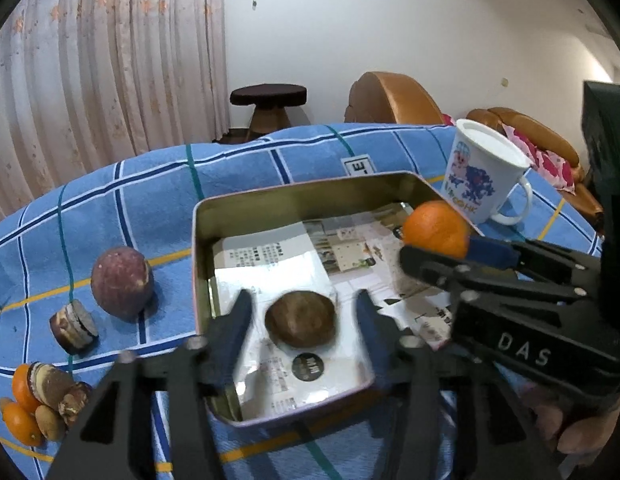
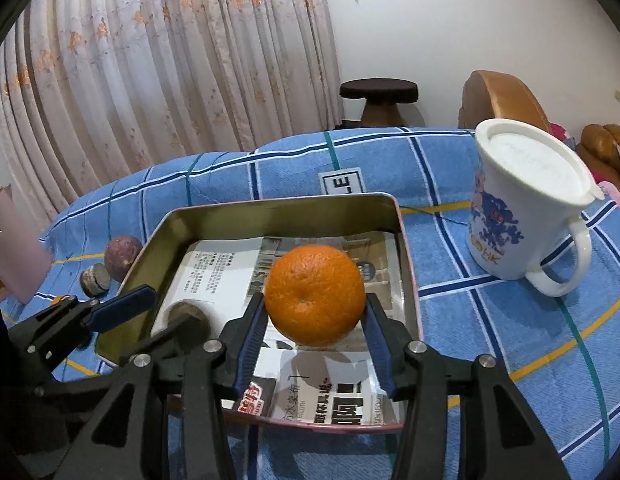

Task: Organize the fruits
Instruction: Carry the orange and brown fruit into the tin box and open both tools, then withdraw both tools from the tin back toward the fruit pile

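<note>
Below, we see a checked blue cloth bearing a metal tin lined with newspaper, a white mug just beside its right wall. Inside, our right gripper brackets an orange, jaws partly open, pads at its sides; whether they press it we cannot tell. Our left gripper, jaws apart, flanks without touching a brown fruit on the paper.

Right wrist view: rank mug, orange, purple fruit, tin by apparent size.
1. tin
2. mug
3. orange, though nearness to the camera inflates it
4. purple fruit, farther off, so its true size against the orange is unsure
</note>
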### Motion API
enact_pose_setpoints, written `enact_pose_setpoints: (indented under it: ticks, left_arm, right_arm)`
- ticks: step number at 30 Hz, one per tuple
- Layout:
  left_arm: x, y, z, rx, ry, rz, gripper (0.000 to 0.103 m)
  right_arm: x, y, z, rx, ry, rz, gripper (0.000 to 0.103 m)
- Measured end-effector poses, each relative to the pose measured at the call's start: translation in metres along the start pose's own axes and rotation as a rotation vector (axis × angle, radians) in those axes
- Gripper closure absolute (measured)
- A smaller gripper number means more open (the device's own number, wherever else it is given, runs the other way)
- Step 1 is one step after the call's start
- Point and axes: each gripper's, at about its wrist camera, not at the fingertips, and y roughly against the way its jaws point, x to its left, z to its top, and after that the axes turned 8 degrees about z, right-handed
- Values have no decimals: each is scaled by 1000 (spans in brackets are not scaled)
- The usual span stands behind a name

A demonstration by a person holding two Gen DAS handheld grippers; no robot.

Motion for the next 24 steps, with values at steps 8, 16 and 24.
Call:
enact_pose_setpoints:
  ticks: [8,16,24]
  left_arm:
    - [-11,21,1,-85,-43,66,12]
    - [28,36,-7,-105,56,147,10]
    - [59,48,-24,-137,91,264,10]
  right_arm:
    - [4,20,5,-111,24,-24,29]
    - [-16,35,7,-221,-89,-2,28]
    - [-5,21,-4,-213,-92,2,28]
